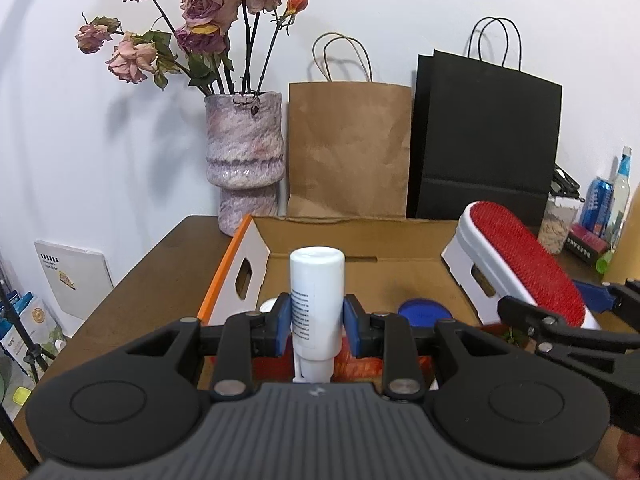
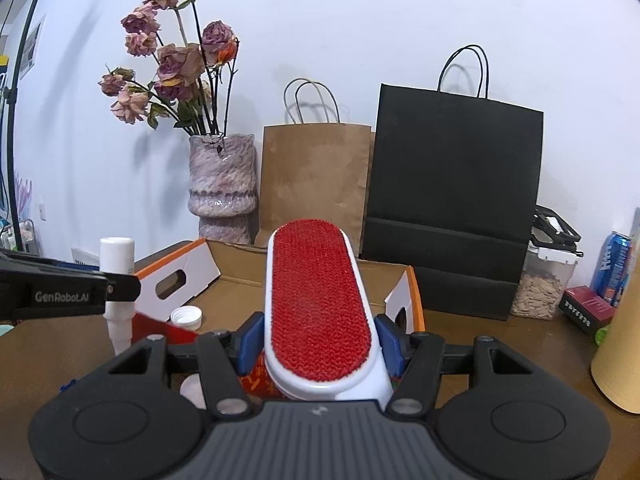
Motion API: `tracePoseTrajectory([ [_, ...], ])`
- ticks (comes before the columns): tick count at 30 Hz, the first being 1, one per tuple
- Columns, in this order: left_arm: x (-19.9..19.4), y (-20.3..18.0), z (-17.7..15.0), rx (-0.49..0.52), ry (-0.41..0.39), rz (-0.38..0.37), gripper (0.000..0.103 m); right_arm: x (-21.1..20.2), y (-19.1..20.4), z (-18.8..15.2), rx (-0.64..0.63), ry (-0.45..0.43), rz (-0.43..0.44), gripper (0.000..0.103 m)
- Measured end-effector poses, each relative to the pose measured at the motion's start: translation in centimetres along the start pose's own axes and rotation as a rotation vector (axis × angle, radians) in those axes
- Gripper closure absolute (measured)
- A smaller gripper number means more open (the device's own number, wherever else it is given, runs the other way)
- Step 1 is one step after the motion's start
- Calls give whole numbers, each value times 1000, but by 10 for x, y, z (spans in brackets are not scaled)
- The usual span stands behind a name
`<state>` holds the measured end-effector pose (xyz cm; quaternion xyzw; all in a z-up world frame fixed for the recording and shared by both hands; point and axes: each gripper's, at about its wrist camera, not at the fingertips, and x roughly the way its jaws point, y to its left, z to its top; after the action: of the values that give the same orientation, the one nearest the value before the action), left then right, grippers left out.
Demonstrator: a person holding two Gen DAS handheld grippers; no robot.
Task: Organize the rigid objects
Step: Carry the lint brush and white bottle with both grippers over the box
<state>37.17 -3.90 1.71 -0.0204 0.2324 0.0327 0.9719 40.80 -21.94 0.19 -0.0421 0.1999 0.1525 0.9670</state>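
- Vase [image 1: 245,160] of dried roses [image 1: 200,20] stands far left on the brown table [image 1: 152,264], against the wall.
- Left gripper [image 1: 316,320] is clamped on a white bottle [image 1: 317,300]; blue pads [image 1: 283,320] press both sides of it. Bottle is upright, cap end down, held above the near part of the box.
- Open cardboard box [image 1: 360,240] sits mid-table, orange-edged flaps out to each side. Inside it: a blue lid [image 1: 424,314], and a small white cap [image 2: 186,317] near the left flap.
- Brown paper bag [image 1: 348,152] and black paper bag [image 1: 486,140] stand behind the box, side by side against the wall.
- Right gripper [image 2: 318,346] grips a lint brush [image 2: 316,304] by its white body, red pad facing up, tilted away, over the box's right side.
- Far right on the table: clear container [image 2: 546,284], blue can [image 2: 612,264], small dark red box [image 2: 588,308].
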Motion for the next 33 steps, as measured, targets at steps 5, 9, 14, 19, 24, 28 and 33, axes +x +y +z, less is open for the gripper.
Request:
tracePoseTrajectory([
  [5,16,0,9,-10,-3,6,74,19,-3,6,-4,-3,8,45],
  [9,32,1,16,-22,5,18,74,36,-4,12,-5,-1,15,45],
  [14,50,-1,23,-16,9,23,74,57,-3,18,-21,0,25,45],
  [19,67,0,31,-17,8,27,74,79,-2,24,-39,8,36,45],
  [24,85,5,38,-22,15,38,74,98,-3,28,-50,19,46,45],
  [28,98,8,41,-21,23,53,74,110,-3,31,-59,25,52,45],
  [33,112,10,44,-17,32,68,74,121,-2,33,-69,34,61,45],
])
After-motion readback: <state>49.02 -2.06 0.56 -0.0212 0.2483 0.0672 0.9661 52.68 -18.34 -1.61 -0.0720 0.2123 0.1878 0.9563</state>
